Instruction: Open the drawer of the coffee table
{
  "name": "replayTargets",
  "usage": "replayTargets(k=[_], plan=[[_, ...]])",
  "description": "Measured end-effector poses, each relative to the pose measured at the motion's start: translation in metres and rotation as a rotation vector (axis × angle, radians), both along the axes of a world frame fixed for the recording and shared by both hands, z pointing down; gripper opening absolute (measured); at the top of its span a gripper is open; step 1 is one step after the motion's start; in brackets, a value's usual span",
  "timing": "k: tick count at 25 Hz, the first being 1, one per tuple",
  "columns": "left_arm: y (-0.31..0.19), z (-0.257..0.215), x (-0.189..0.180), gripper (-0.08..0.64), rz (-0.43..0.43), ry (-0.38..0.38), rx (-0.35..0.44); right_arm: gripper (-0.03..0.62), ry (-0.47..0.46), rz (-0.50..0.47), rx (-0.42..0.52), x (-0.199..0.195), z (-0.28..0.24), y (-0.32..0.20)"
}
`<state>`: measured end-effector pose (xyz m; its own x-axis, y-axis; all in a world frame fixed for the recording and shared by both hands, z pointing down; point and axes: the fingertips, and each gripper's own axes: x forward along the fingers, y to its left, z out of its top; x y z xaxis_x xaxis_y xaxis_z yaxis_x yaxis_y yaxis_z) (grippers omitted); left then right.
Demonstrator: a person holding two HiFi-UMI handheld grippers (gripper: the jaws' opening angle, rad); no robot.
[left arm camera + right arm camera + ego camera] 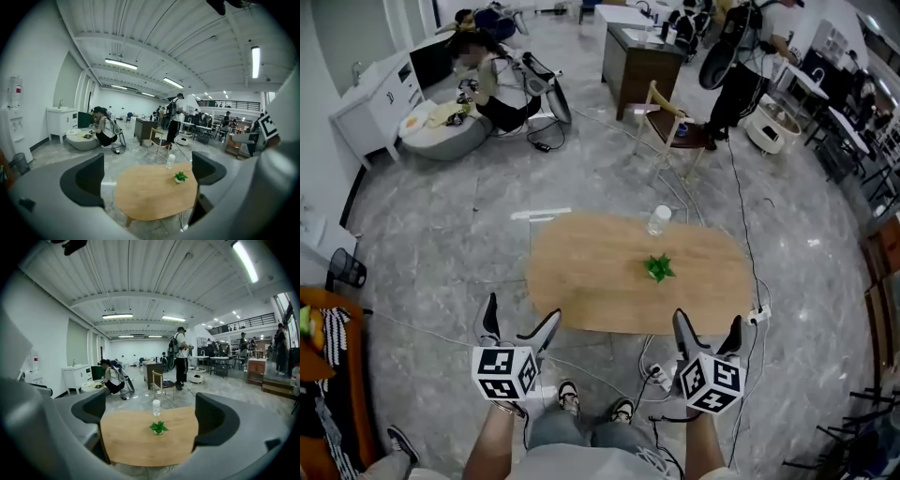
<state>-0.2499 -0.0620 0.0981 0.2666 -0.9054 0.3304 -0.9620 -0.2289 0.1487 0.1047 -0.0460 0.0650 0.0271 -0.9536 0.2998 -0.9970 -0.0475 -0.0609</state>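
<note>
Coffee table (591,272): rounded pale wood top; plant (658,268), clear bottle (659,219). Left hand-held gripper (522,309), right hand-held gripper (707,319) wide, empty.

Open-plan lab or workshop: marble floor (441,234), trailing cables (741,216), workbenches (637,56), ceiling strip lights (121,63).

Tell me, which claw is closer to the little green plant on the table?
The right claw. It hovers off the near edge of the table, slightly right of the plant. The left claw sits farther away, by the near left corner.
</note>
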Motion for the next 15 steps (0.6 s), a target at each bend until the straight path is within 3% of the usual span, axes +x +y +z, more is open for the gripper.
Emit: replayTargets(k=[8, 15], plan=[[0.026, 0.041, -0.019, 0.577, -0.073, -0.008, -0.05, 0.588, -0.006, -0.124, -0.079, -0.041, 0.049, -0.01], [0.052, 0.159, -0.01, 0.577, -0.039, 0.011, -0.108, 0.588, -0.002, -0.174, -0.218, -0.063, 0.174, 0.008]])
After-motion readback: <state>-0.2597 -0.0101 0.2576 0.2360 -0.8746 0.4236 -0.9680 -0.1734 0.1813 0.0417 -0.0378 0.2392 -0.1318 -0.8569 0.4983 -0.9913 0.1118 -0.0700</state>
